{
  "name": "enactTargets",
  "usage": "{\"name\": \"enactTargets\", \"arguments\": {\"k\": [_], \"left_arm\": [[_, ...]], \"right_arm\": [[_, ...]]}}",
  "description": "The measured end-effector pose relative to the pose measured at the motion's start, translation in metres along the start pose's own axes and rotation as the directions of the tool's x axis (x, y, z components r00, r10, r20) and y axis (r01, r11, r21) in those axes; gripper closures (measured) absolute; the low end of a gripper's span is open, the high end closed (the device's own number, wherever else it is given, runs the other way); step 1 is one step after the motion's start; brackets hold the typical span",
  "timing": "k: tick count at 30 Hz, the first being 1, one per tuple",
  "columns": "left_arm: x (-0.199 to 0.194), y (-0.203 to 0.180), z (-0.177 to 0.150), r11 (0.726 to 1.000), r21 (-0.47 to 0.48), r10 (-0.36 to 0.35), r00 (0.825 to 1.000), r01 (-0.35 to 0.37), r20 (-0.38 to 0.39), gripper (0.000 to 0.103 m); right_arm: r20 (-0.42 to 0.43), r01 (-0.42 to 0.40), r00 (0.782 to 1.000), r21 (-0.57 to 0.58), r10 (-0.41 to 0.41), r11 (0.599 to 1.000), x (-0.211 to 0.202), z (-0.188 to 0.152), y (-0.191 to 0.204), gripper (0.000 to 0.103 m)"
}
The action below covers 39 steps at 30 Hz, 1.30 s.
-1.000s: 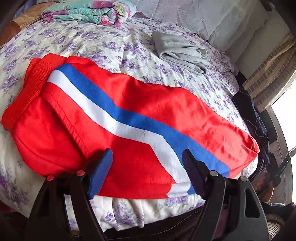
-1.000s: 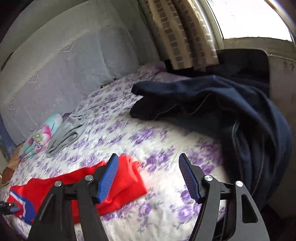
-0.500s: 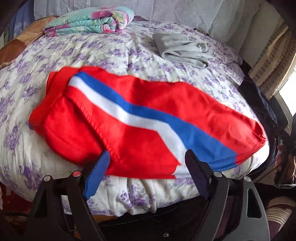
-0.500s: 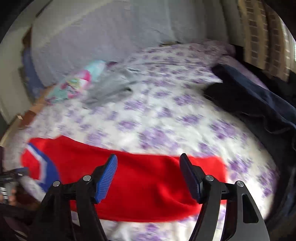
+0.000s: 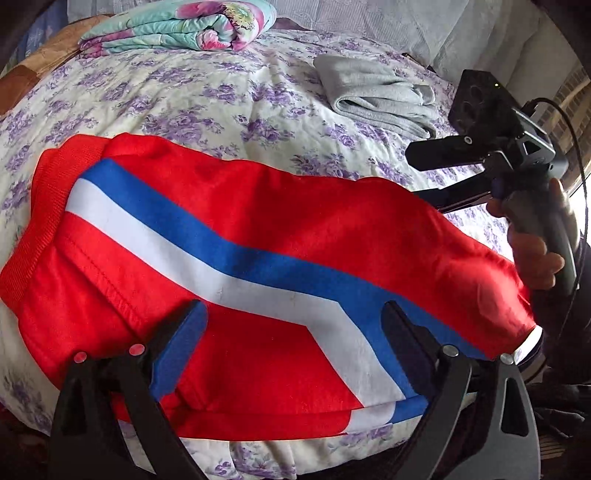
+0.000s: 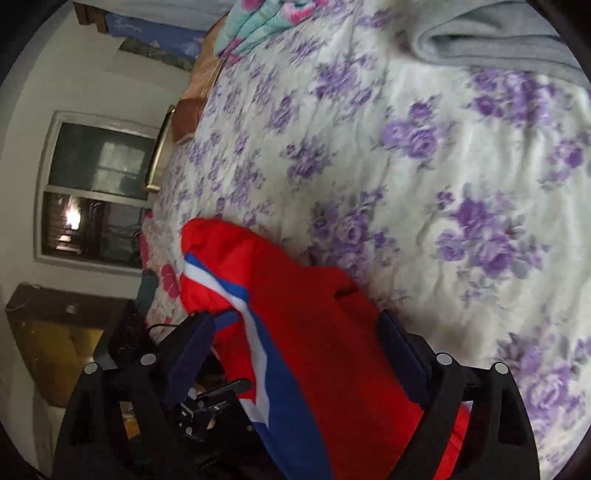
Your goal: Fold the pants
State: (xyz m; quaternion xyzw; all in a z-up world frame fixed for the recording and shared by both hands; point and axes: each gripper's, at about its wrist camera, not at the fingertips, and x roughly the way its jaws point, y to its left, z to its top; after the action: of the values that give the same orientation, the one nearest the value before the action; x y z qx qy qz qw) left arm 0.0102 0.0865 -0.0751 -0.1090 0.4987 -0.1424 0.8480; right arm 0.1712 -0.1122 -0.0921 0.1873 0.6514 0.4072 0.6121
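- Currently one pair of red pants (image 5: 258,229) lay flat across the near part of the bed (image 5: 207,92), with one blue and one white stripe running along the leg.
- Left tool (image 5: 295,343) hovered over the near edge of the pants, its two fingers spread wide, nothing between the pads.
- Right tool (image 6: 295,354) sat at the leg end of the pants (image 6: 314,332); two fingers spread apart, red cloth lying between them. Could not tell whether the pads touched the cloth.
- Right tool (image 5: 480,155) also showed in the left wrist view, beside the pants' far end.
- One folded grey garment (image 5: 376,96) lay further back on the bed.
- One folded floral quilt (image 5: 181,26) lay at the far edge.
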Motion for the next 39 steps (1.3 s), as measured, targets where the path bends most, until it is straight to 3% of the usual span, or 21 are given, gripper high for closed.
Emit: {"name": "enactTargets", "arguments": {"k": [3,5,7,8,9,12,15,18,26,27,28,29,30,32,34,36,39], "left_arm": [[-0.001,0.003,-0.001,0.999,-0.018,-0.03,1.0,0.03,-0.001,0.011],[0.0,0.001,0.001,1.0,-0.016,-0.025,1.0,0.025,-0.008,0.011],[0.002,-0.002,0.002,1.0,-0.005,-0.021,1.0,0.021,-0.012,0.008],[0.004,-0.003,0.002,1.0,0.0,-0.017,1.0,0.017,-0.012,0.008],[0.005,-0.003,0.002,1.0,0.003,-0.013,1.0,0.013,-0.012,0.007],[0.004,-0.001,0.001,1.0,-0.001,-0.022,1.0,0.021,-0.003,0.007],[0.003,0.0,-0.004,1.0,0.017,-0.025,1.0,0.025,0.009,0.008],[0.003,-0.003,-0.007,0.999,0.047,-0.011,1.0,0.01,0.01,0.008],[0.0,0.001,-0.008,0.999,0.035,-0.025,1.0,0.024,0.017,0.008],[0.0,0.001,-0.008,0.999,0.034,-0.018,1.0,0.018,0.017,0.008],[0.0,0.002,-0.009,0.999,0.034,-0.019,1.0,0.019,0.017,0.008],[0.0,0.002,-0.009,0.999,0.035,-0.02,1.0,0.019,0.018,0.008],[-0.001,0.002,-0.009,0.999,0.034,-0.019,1.0,0.018,0.018,0.008],[-0.002,0.002,-0.008,0.999,0.027,-0.02,1.0,0.02,0.015,0.008],[-0.009,0.002,-0.003,1.0,0.014,-0.025,1.0,0.024,0.018,0.008],[-0.025,0.002,0.006,1.0,0.01,-0.029,0.997,0.029,0.072,0.008],[-0.041,0.009,0.025,1.0,-0.012,0.003,0.987,-0.001,0.159,0.007]], "right_arm": [[-0.116,-0.129,0.986,-0.036,0.124,0.991,0.017,0.001,0.012,0.012],[-0.159,-0.128,0.981,-0.077,0.115,0.989,0.027,-0.002,0.018,0.012],[-0.15,-0.127,0.982,-0.066,0.116,0.99,0.038,-0.001,0.015,0.014],[-0.106,-0.107,0.989,-0.073,0.099,0.992,0.039,-0.001,0.014,0.026],[-0.052,-0.094,0.995,-0.086,0.09,0.992,0.038,0.0,0.014,0.054],[0.091,-0.11,0.989,-0.053,0.114,0.993,0.024,-0.002,-0.001,0.096],[0.166,-0.078,0.983,-0.018,0.08,0.997,0.021,-0.005,-0.015,0.097],[0.175,-0.025,0.984,-0.014,0.027,1.0,0.021,-0.004,-0.015,0.099],[0.096,0.045,0.995,-0.112,-0.035,0.993,-0.013,0.009,-0.001,0.096],[0.145,0.133,0.983,-0.114,-0.116,0.985,-0.023,0.009,0.0,0.078],[0.224,0.23,0.953,-0.099,-0.204,0.968,-0.041,0.008,-0.001,0.059],[0.302,0.248,0.928,-0.06,-0.219,0.967,-0.062,0.006,-0.007,0.03],[0.354,0.207,0.916,-0.014,-0.189,0.978,-0.081,0.002,-0.017,0.029],[0.388,0.104,0.915,0.026,-0.106,0.994,-0.105,-0.012,-0.021,0.029],[0.36,0.055,0.932,-0.007,-0.049,0.998,-0.102,-0.037,-0.004,0.03],[0.332,0.012,0.943,-0.046,0.004,0.999,-0.087,-0.073,0.017,0.031],[0.399,0.058,0.915,0.008,-0.057,0.998,-0.065,-0.129,0.019,0.032]]}}
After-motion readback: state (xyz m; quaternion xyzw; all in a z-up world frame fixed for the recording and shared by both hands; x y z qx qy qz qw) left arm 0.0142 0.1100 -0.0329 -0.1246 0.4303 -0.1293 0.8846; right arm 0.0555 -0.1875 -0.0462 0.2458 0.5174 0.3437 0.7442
